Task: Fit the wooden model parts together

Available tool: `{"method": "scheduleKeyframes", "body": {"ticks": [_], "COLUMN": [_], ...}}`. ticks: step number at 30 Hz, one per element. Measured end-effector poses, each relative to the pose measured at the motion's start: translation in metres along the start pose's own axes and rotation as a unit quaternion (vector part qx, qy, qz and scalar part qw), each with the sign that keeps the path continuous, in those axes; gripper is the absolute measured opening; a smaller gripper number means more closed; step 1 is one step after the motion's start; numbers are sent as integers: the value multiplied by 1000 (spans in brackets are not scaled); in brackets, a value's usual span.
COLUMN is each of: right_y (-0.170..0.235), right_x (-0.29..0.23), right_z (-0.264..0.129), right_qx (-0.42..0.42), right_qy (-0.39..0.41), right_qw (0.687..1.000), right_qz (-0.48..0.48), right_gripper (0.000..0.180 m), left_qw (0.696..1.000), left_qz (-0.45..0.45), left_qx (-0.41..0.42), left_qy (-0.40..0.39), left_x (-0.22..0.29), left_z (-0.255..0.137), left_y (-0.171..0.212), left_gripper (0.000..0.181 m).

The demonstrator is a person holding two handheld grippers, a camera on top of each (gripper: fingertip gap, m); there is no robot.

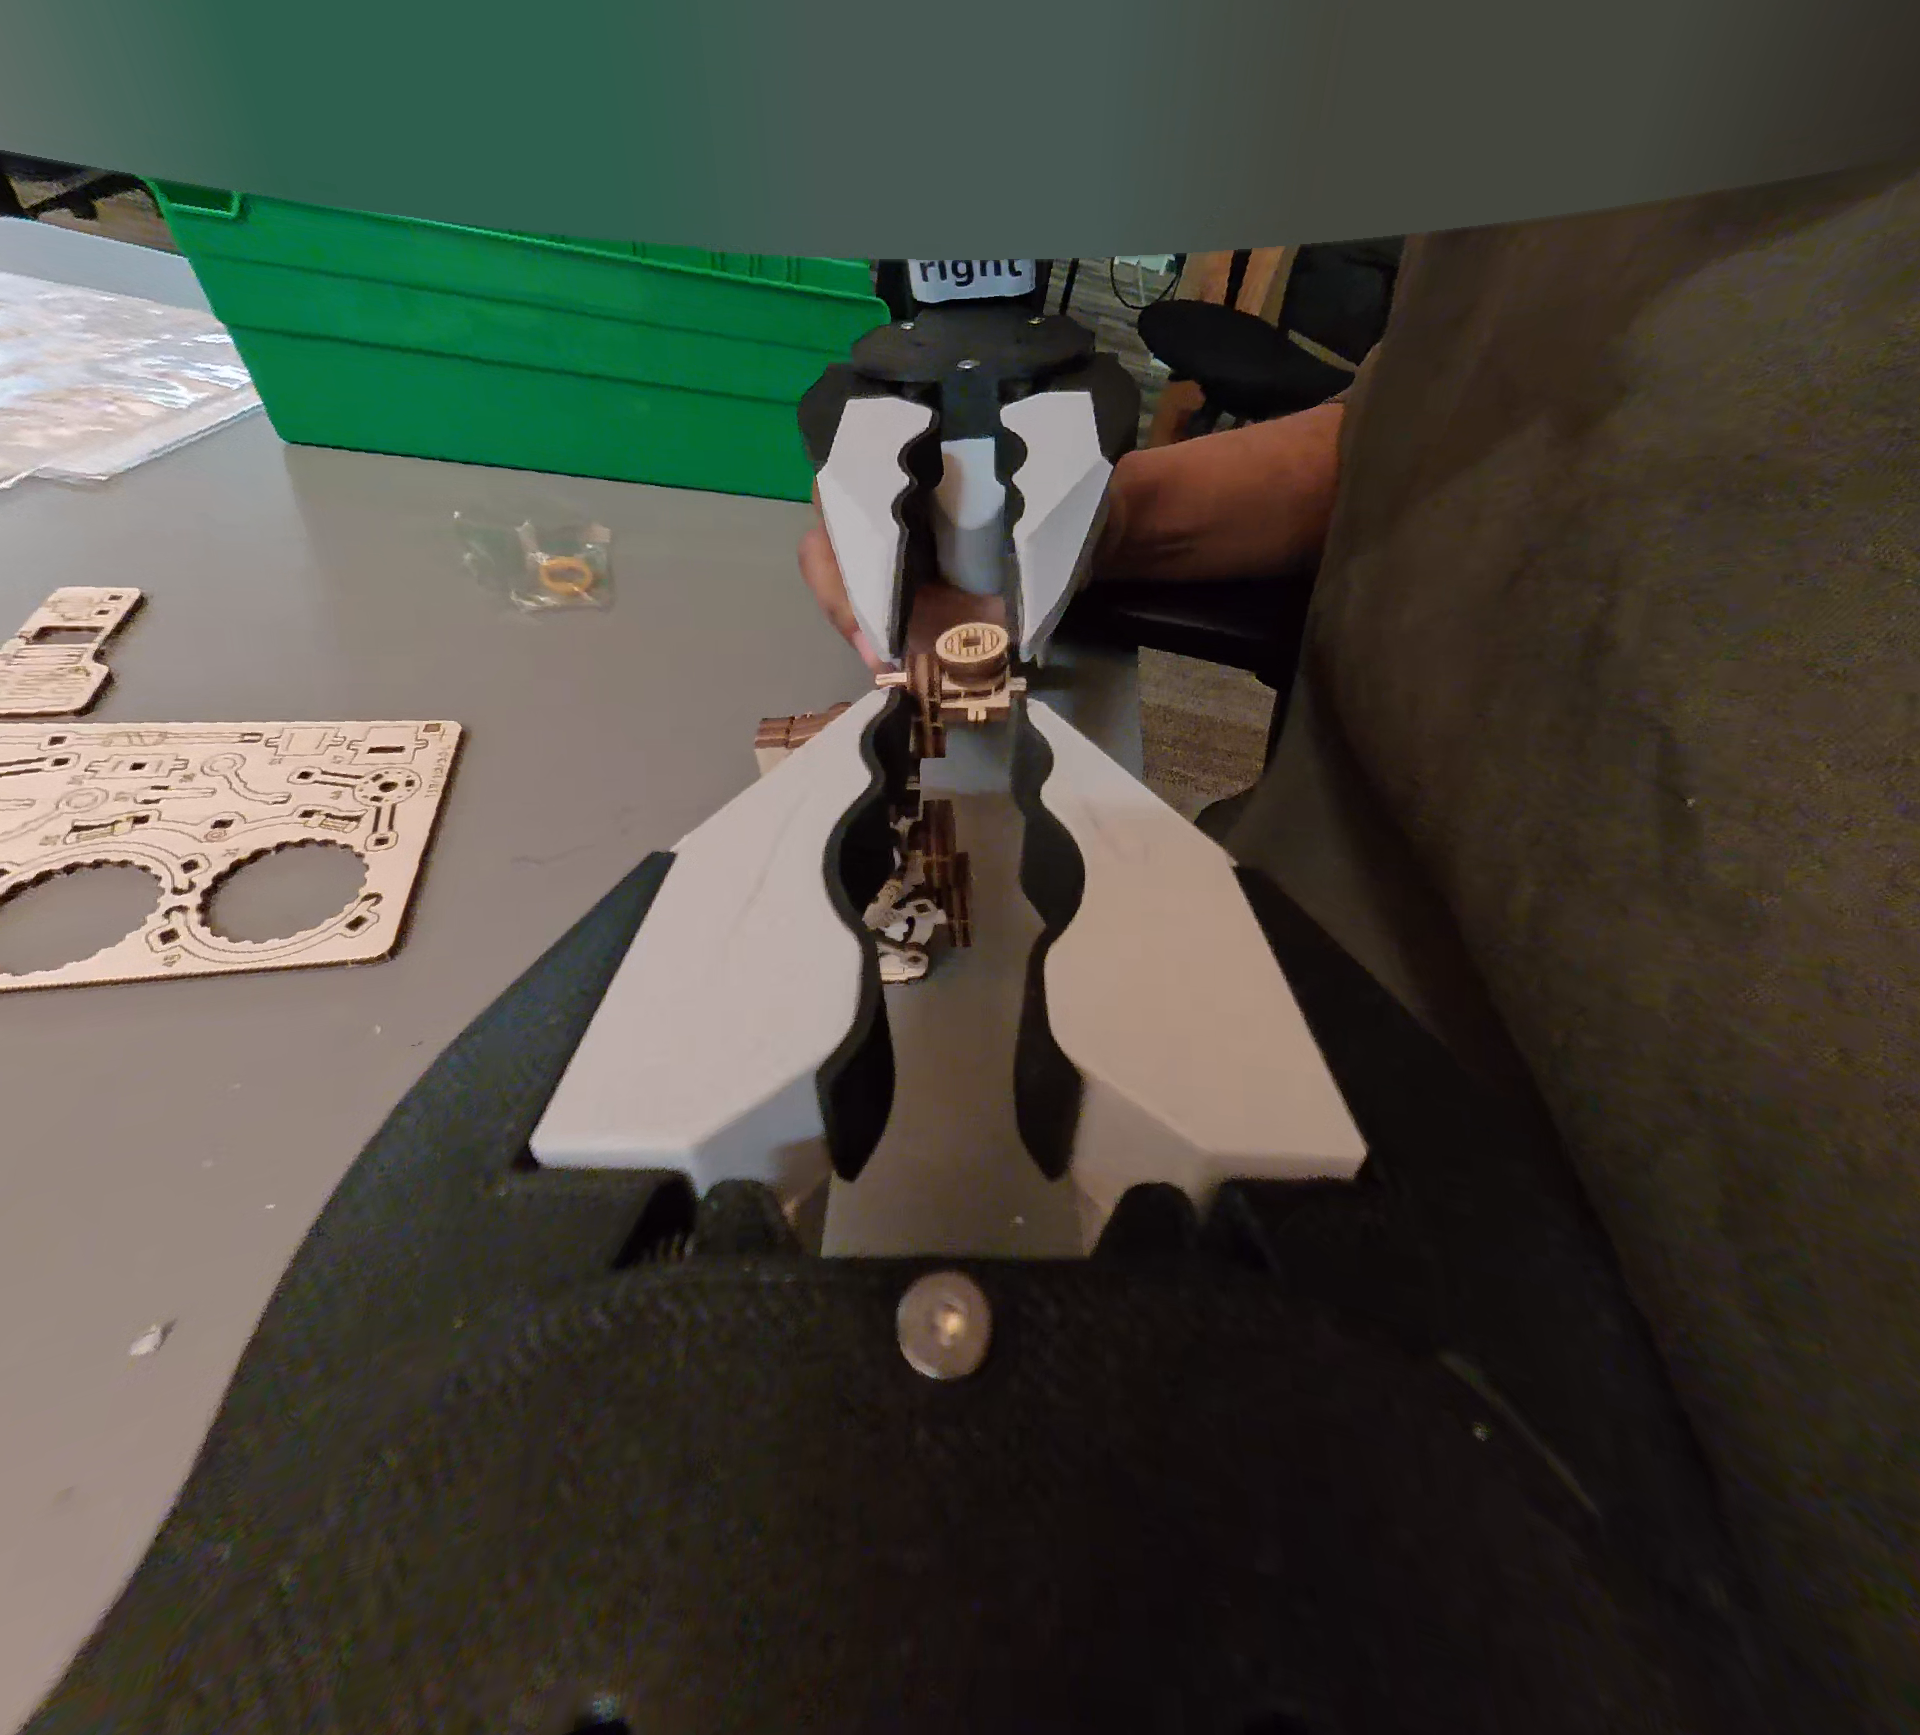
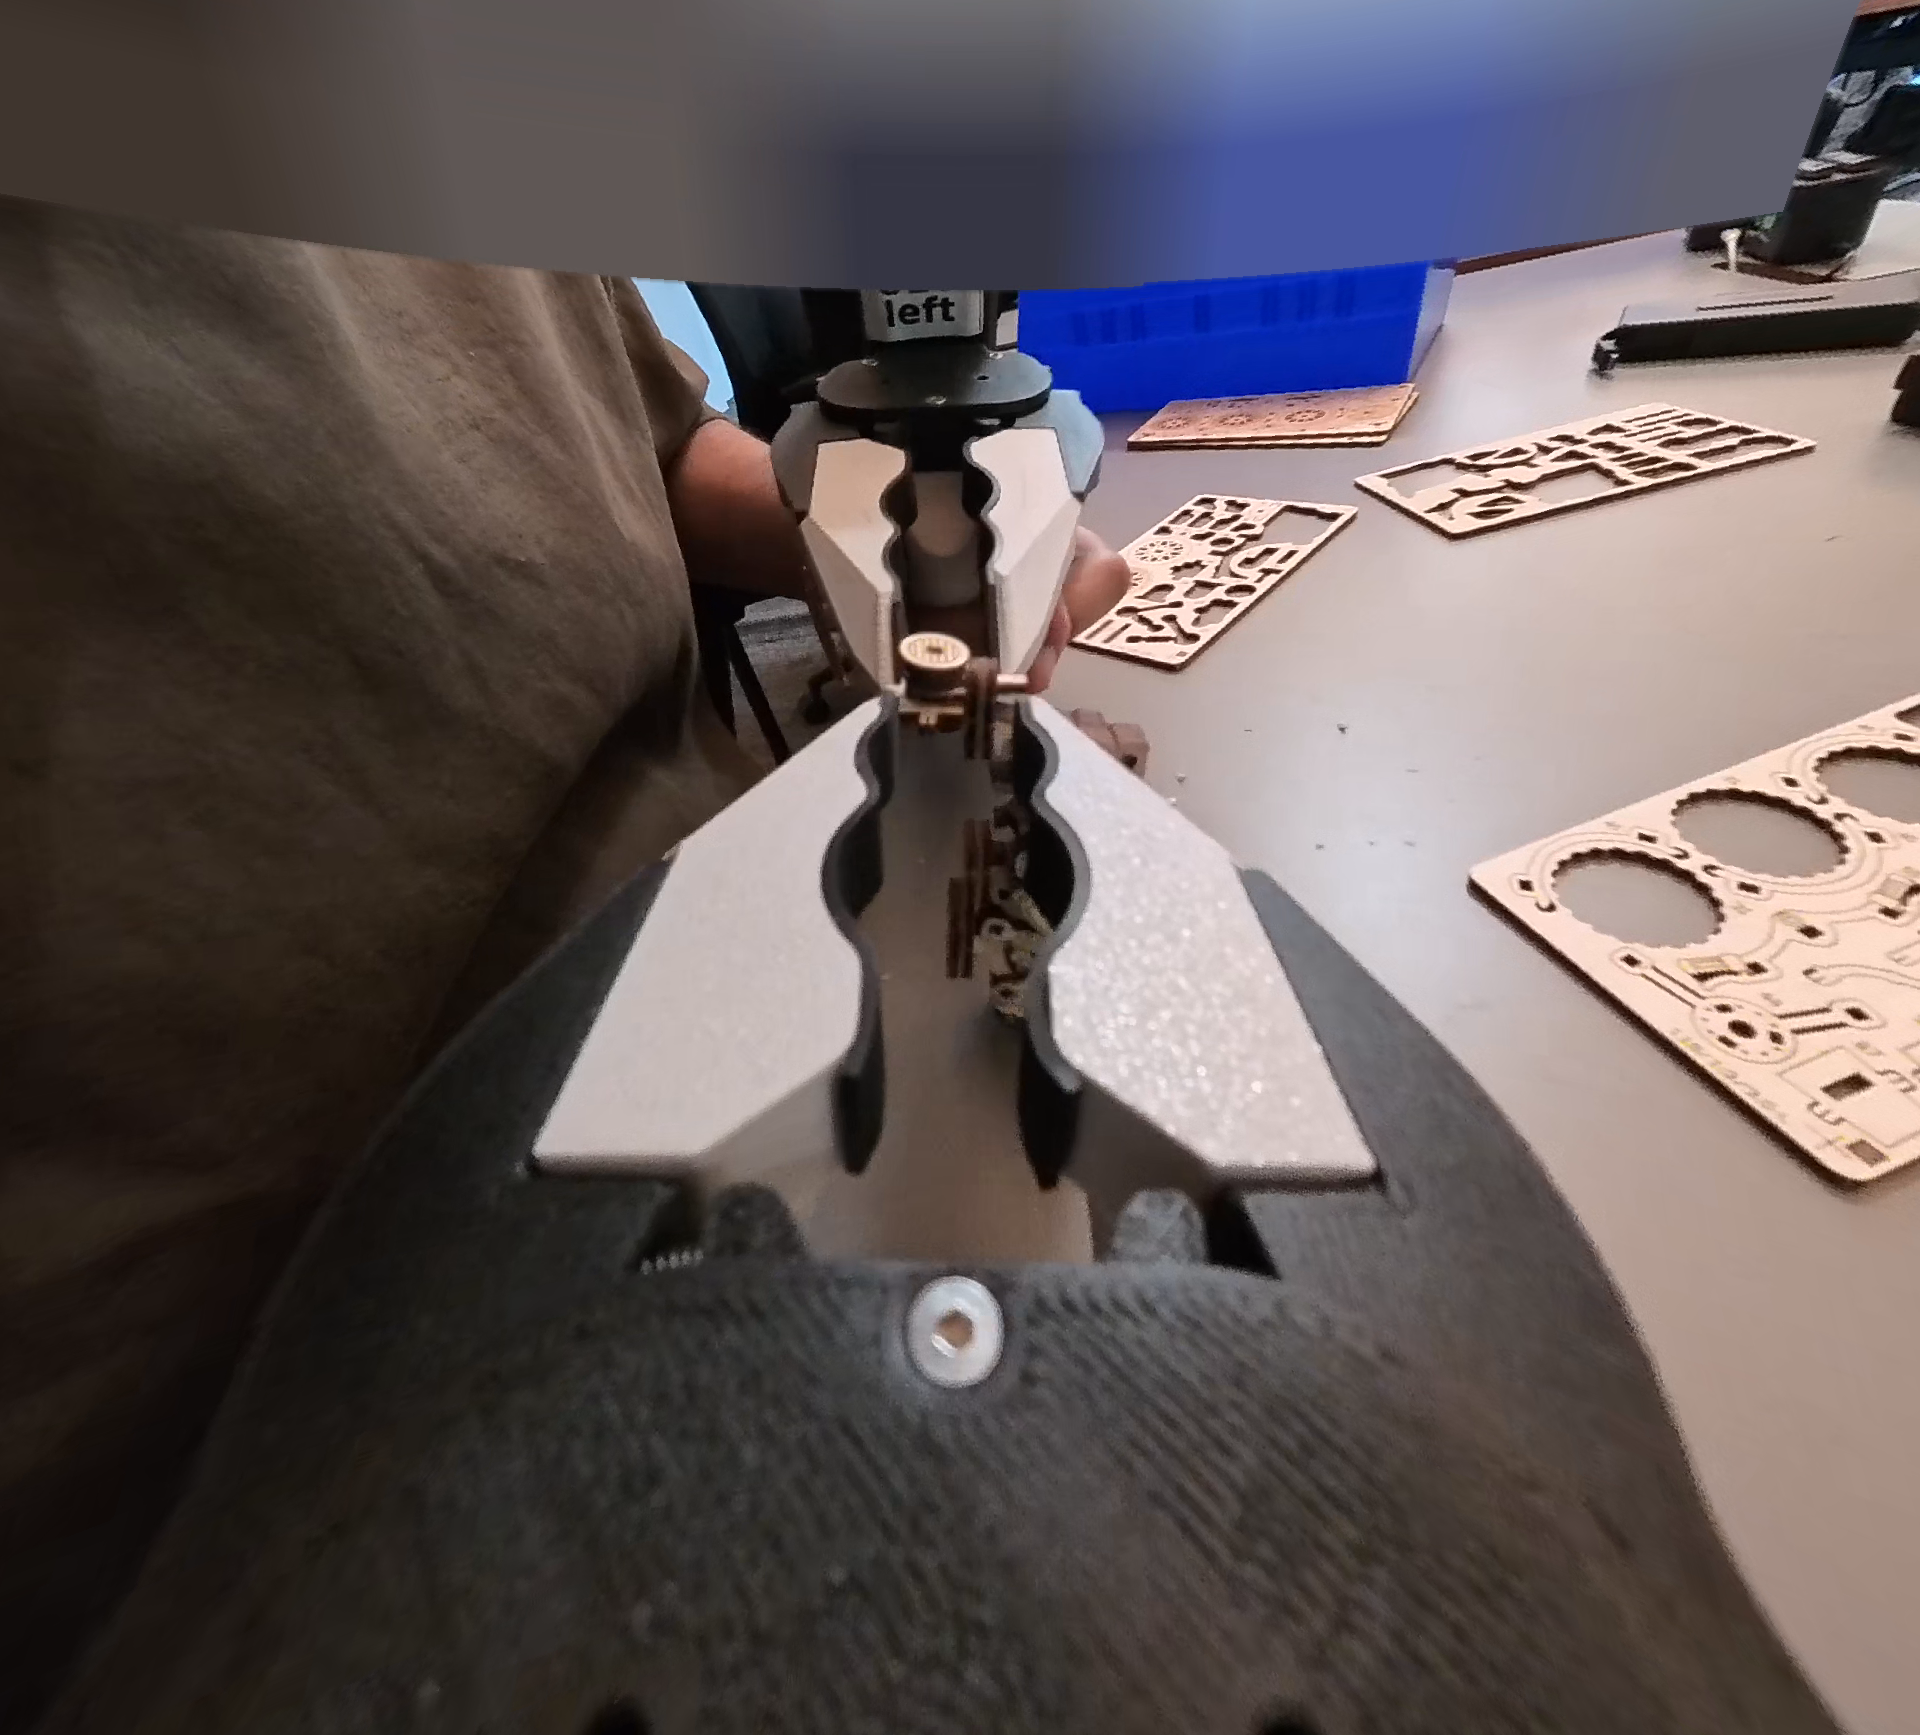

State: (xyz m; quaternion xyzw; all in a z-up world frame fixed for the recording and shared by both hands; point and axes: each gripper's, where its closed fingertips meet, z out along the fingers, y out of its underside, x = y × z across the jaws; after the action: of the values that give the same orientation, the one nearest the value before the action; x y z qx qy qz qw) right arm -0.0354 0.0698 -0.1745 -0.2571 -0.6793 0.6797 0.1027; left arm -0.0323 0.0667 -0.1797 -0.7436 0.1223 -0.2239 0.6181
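The left tongs point(image 1: 958, 711) and right tongs point(image 2: 948, 717) meet tip to tip above the grey tabletop point(image 1: 312, 1114), both closed on one small wooden model point(image 1: 961, 683) held between them. Which piece each grips is hard to tell. A cut-out wooden sheet point(image 1: 208, 844) lies flat nearby, with a green bin point(image 1: 520, 355) behind.

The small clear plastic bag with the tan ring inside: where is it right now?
In the left wrist view, the small clear plastic bag with a tan ring lies flat on the grey table, left of the gripper tips, just in front of the green plastic bin.
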Motion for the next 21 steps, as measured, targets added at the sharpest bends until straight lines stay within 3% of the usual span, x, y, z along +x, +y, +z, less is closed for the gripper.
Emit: {"method": "scheduleKeyframes", "body": {"ticks": [7,13,19,21], "right_y": [-9,-1,16,10], "right_x": [16,35,55,49], "right_z": [-5,-5,2,7], "right_qx": [18,-8,-76,-64], "right_qy": [55,119,185,188], "right_qw": [998,992,979,978], "right_qz": [-31,-37,-40,-64], "right_gripper": [21,20,20,19], "left_qw": [993,954,920,910], "left_qz": [-94,-251,-317,-334], "left_qx": [44,121,154,163], "left_qy": [-61,-111,-172,-184], "left_x": [-37,-80,-107,-113], "left_z": [-11,-33,-49,-52], "left_y": [-9,-13,-5,-3], "left_gripper": [17,16,16,16]}}
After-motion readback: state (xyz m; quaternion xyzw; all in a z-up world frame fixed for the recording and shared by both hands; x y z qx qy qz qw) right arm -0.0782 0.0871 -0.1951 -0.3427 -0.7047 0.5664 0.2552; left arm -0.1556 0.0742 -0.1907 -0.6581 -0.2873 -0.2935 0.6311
